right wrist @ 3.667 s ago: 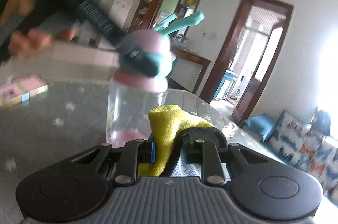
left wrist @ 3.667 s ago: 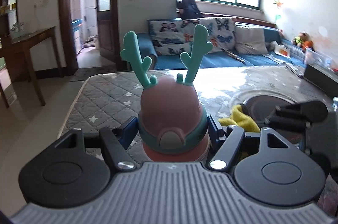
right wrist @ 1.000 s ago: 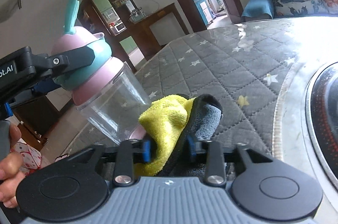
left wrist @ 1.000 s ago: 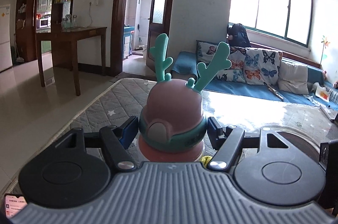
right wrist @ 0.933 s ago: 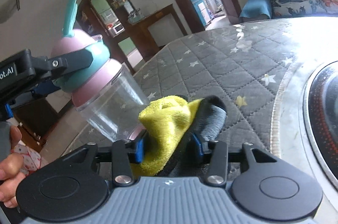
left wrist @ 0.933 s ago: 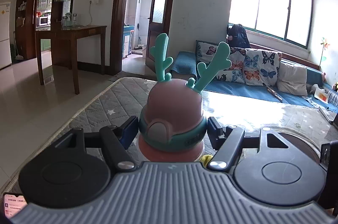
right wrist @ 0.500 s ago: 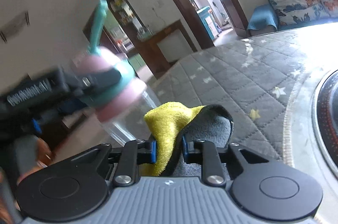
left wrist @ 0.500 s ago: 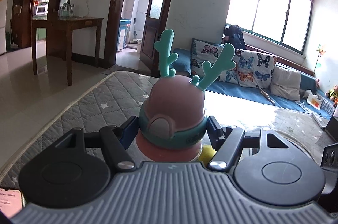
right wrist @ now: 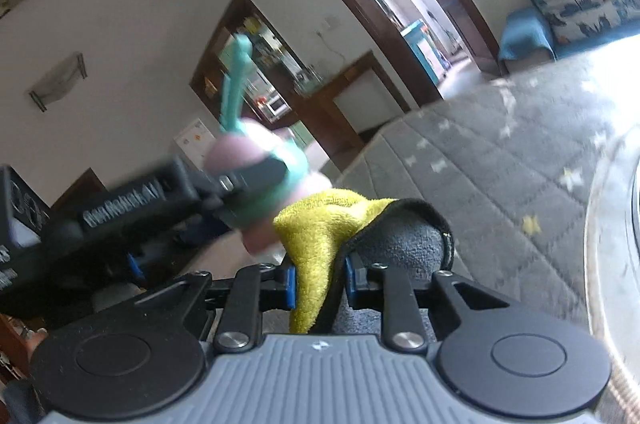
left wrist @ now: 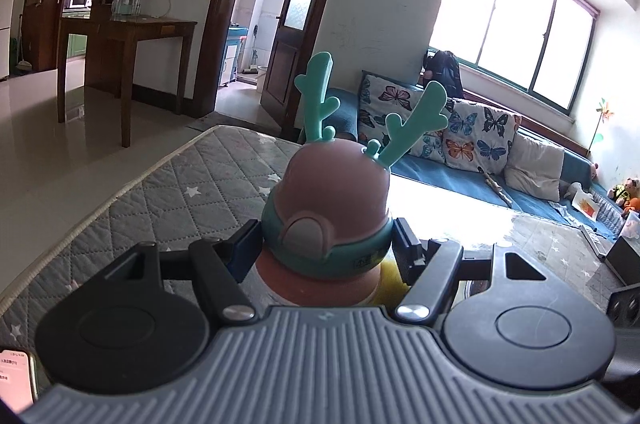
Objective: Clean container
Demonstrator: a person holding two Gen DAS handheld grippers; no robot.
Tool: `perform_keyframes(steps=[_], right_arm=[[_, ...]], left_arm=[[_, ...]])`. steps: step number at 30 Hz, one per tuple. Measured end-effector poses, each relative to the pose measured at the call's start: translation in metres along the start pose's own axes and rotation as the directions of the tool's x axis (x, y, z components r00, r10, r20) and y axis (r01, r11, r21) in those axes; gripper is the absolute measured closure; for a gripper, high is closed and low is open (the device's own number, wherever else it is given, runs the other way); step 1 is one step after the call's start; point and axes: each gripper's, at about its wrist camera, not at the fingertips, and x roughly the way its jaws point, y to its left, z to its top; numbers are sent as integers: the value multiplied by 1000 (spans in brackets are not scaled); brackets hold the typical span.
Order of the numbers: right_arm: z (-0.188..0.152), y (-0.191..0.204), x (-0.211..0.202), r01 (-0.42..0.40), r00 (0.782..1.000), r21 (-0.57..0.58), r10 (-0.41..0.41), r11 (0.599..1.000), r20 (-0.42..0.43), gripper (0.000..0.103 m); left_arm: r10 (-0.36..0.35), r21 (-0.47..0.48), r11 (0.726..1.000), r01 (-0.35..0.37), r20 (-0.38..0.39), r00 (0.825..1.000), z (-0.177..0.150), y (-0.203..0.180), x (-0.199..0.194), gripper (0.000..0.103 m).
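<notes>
Item: child's bottle (left wrist: 326, 224), pink domed lid with teal collar and two teal antlers (left wrist: 416, 118), clear body below mostly hidden. Location: lifted above the quilted grey star-print mattress (left wrist: 168, 180), centre of the left wrist view, antlers toward 12 and 1 o'clock. Held by: left claw (left wrist: 326, 244), pads pressed against the teal collar at 9 and 3 o'clock; grip taken high, probably to leave the clear body free for wiping. Tilt: lid leaning toward 11 o'clock in the right wrist view (right wrist: 256, 180), blurred there, so exact angle uncertain. Item: cleaning cloth (right wrist: 320, 244), yellow face, dark grey backing, folded into a wad. Held by: right claw (right wrist: 320, 284), pinched tight on the cloth's lower fold, wad standing proud toward 12 o'clock so soft pile, not pads, meets the bottle. Relation: cloth just below and beside the pink base of the lid, at roughly 5 o'clock from it; contact likely but not certain through the blur. A sliver of yellow also showing under the bottle at 5 o'clock in the left view. Stage, as judged: wiping of the outside under way or about to begin. Background: sofa with butterfly cushions (left wrist: 464, 128), wooden table (left wrist: 128, 28), phone at 7 o'clock (left wrist: 16, 380).
</notes>
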Motion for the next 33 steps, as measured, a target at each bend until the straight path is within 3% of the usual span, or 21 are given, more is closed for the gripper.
perform_keyframes(steps=[5,12,17,25,33], right_arm=[[-10,-4,10,37,998,-38,-39,999,-42,82],[-22,3,22,175,979,-133,-186,976,-83,82],[-16,9,16,155,985,-109,-163,982,-64,82],[14,37,2,18,999,-140,-13,990,38,82],[10,20,15,43,999,-129,-41,991,15,81]], left_arm=[[14,-11,1000,-14,-3,1000,0,-2,-1,34],[33,-23,999,-33,-5,999,-1,-4,-3,34],[33,-40,999,-33,-3,999,-1,-3,-5,34],[11,-66,998,-11,-3,1000,2,7,-7,34],[-9,-72,997,9,7,1000,2,14,-6,34]])
